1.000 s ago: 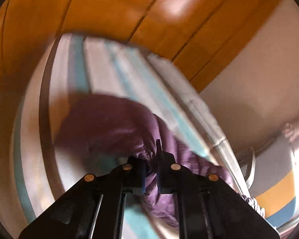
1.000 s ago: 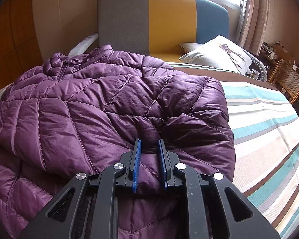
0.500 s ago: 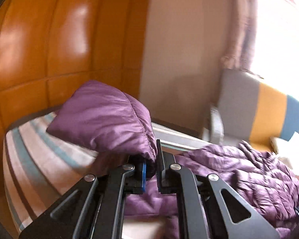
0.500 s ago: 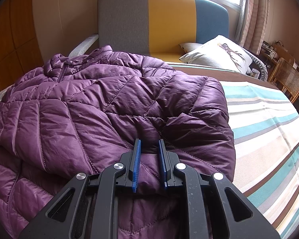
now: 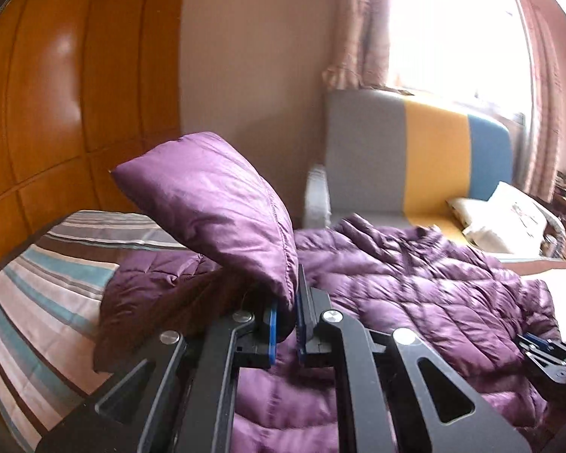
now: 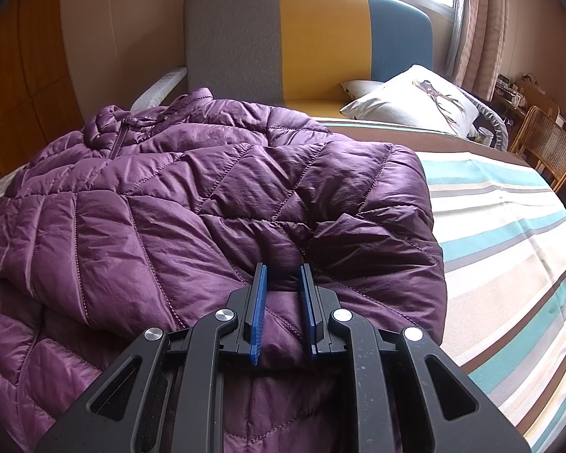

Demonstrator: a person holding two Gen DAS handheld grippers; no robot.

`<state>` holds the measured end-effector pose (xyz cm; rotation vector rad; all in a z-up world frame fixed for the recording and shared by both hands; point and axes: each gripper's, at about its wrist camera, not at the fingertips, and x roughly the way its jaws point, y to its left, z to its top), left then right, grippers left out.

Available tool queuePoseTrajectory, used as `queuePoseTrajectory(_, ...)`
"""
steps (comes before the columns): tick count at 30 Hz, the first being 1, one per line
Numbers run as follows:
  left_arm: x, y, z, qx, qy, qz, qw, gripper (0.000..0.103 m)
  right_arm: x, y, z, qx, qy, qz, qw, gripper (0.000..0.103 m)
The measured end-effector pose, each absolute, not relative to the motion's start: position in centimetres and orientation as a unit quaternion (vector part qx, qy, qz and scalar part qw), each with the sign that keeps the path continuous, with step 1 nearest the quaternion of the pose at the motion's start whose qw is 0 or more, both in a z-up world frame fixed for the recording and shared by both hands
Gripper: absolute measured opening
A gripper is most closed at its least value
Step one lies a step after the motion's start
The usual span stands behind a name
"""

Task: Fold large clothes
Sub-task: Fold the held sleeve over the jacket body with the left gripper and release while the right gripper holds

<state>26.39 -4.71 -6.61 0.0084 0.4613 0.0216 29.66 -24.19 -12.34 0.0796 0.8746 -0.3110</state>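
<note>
left gripper (image 5: 286, 315) has swung its sleeve (image 5: 215, 204) over the striped bed (image 5: 37, 294).

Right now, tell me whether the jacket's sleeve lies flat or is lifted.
Lifted: the left gripper pinches the sleeve, holding it above the jacket.

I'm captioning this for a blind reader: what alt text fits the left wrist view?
The left claw pinches a lifted flap of a purple puffer jacket spread on a striped bed. Behind stand a grey, yellow and blue headboard and a bright window.

Window (image 5: 456, 26) glare blown out, fisheye-bent edges, perhaps slight blur
</note>
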Motion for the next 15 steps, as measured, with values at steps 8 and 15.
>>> queuePoseTrajectory(8,25.9,-10.5,-6.8,0.025,0.259,-0.056,0.964,0.007,29.7,-24.3,-12.4,0.043,0.421,-0.148,0.894,0.018)
queuePoseTrajectory(15,25.9,-15.1,-7.5,0.043,0.275,-0.101,0.955,0.007,30.1,-24.3,-12.6,0.052,0.418,-0.145,0.895,0.018)
